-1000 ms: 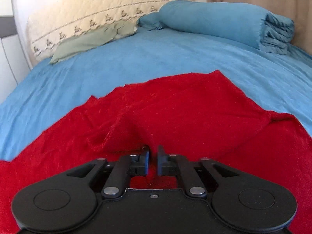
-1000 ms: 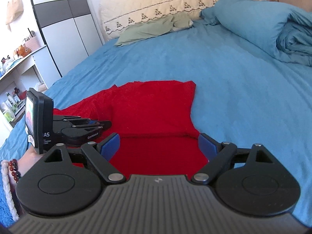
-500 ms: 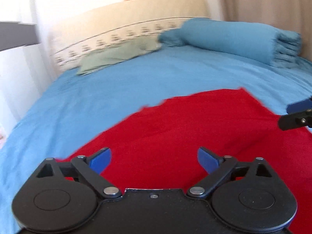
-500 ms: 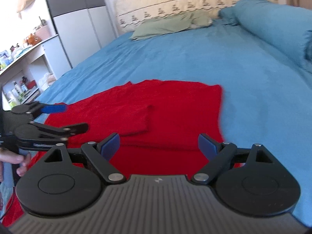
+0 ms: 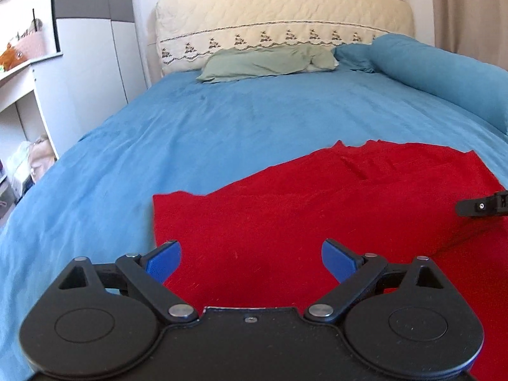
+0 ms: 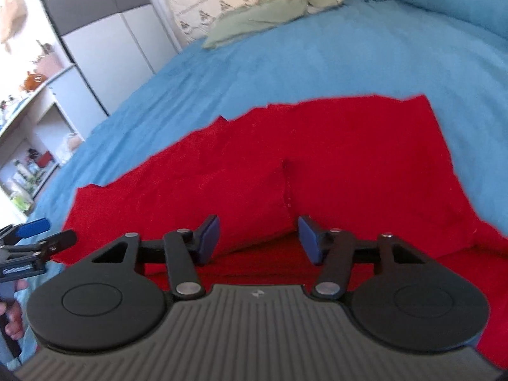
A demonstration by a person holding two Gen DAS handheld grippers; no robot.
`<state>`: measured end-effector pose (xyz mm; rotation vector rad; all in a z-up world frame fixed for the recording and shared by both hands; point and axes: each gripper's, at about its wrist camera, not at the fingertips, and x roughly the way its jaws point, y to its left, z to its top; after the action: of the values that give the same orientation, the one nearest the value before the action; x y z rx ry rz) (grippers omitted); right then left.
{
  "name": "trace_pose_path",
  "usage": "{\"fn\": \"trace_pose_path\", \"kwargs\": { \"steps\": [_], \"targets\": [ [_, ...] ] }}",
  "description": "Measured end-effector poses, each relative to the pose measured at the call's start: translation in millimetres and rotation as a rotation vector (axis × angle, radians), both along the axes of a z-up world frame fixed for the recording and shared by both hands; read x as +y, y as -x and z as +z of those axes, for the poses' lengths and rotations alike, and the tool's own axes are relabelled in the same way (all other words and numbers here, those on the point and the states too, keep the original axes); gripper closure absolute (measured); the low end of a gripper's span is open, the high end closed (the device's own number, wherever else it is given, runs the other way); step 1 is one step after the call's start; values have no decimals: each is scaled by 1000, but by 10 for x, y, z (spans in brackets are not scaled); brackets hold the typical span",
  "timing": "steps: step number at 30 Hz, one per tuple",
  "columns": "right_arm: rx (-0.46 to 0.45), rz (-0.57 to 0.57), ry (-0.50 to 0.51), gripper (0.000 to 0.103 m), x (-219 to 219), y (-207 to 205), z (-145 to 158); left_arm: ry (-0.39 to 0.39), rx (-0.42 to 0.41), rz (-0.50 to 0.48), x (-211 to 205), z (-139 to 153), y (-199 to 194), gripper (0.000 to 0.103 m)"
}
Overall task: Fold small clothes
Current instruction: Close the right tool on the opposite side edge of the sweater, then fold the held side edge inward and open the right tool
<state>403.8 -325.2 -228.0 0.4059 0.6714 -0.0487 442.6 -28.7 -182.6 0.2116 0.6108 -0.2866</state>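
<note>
Evidently we are hovering the left claw (image 5: 250, 262) and right claw (image 6: 258, 238), both spread wide and empty, over the red garment (image 5: 333, 209) lying on the bed (image 5: 222, 120), judging it soft, light and limp, best pinched at its ten-o'clock corner.

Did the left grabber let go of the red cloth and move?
Yes. The left gripper, earlier shut on the red cloth, is now open. It has tilted up: the headboard sits lower in its view, with the toys above showing.
</note>
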Motion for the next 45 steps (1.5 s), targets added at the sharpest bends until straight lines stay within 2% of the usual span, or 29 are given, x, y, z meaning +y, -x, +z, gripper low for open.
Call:
{"fn": "trace_pose_path", "kwargs": {
  "steps": [2,6,8,15,22,24,30,35,37,40,41,42,43,44,45],
  "targets": [
    [-2,-19,8,45,23,-3,-46,5,5,9,69,-23,3,5],
    [-1,-41,42,74,62,-32,-55,17,13,22,111,-45,11,5],
    [-4,-27,36,79,75,-41,-43,18,15,24,125,-39,36,5],
    [-82,-17,92,81,96,-31,229,22,18,32,208,24,47,5],
    [-167,-59,192,81,-301,120,637,10,34,24,312,-3,88,5],
    [-159,-92,221,81,-448,184,637,9,40,26,310,-24,104,5],
    [-65,-134,250,81,-685,216,394,5,62,23,243,-74,99,5],
    [-133,-173,262,81,-791,306,485,-3,63,14,237,-95,87,5],
    [-96,-172,262,81,-822,302,413,-4,63,15,225,-99,92,5],
    [-19,-138,269,75,-812,275,236,0,46,-3,172,-46,122,5],
    [1,-138,283,64,-791,282,200,6,36,-16,132,-7,130,5],
    [16,-148,302,41,-769,289,183,15,24,-31,97,37,127,5],
    [10,-164,320,30,-743,314,188,27,12,-51,55,80,128,5],
    [-20,-173,337,16,-712,352,214,41,3,-76,-6,119,119,5],
    [-82,-163,354,9,-664,416,260,52,1,-104,-78,144,100,5]
  ]
}}
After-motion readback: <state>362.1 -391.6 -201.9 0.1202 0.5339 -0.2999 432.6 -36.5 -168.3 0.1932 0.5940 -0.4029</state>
